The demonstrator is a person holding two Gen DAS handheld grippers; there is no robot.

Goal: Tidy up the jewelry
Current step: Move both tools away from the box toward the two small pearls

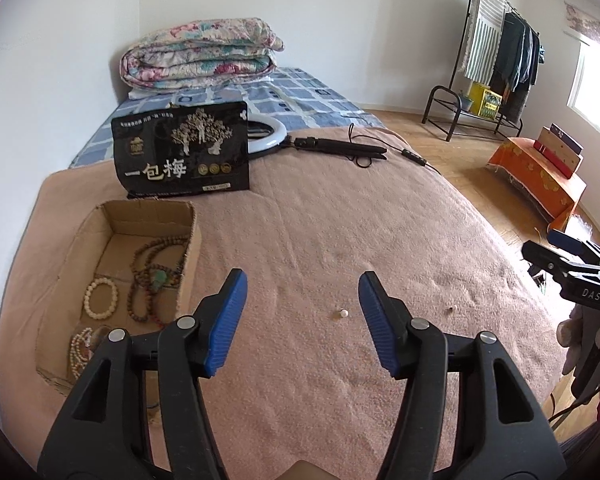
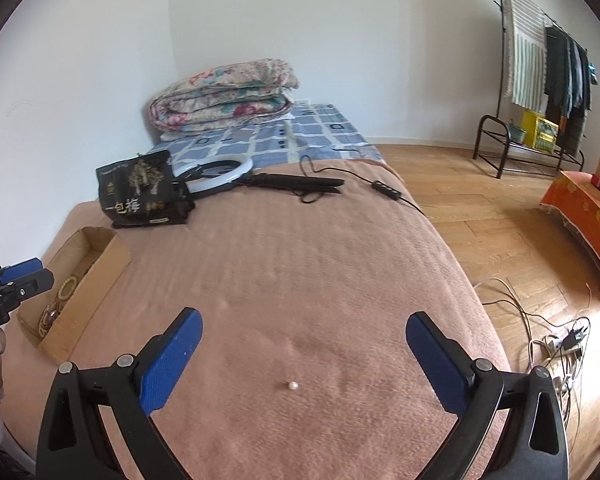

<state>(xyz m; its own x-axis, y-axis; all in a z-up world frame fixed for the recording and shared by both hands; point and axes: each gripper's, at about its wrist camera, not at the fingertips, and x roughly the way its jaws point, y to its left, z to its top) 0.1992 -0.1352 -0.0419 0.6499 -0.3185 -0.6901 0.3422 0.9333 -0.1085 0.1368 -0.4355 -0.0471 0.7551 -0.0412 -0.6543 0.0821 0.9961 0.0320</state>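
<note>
Pink blanket [image 2: 300, 264] bears one stray pearl bead [image 2: 292, 385], well right of the cardboard box [image 1: 76, 248]; right claw [image 2: 304, 354] gapes wide over it, left claw [image 1: 303, 322] half-spread, both empty.

- Daylight is coming in from a window [image 1: 592, 92] at the right, leaving both views bright and sharp.
- Fisheye distortion is bending walls, with dark vignetting filling the corners.

the left gripper [image 1: 302, 286] is seen at the bottom of the frame, its blue pads [image 1: 226, 320] spread apart over a pink blanket [image 1: 320, 220] with nothing between them. a small pearl [image 1: 343, 313] is seen just inside the right pad. at lower left, bead bracelets [image 1: 156, 276] are held in a cardboard box [image 1: 80, 240]
</note>
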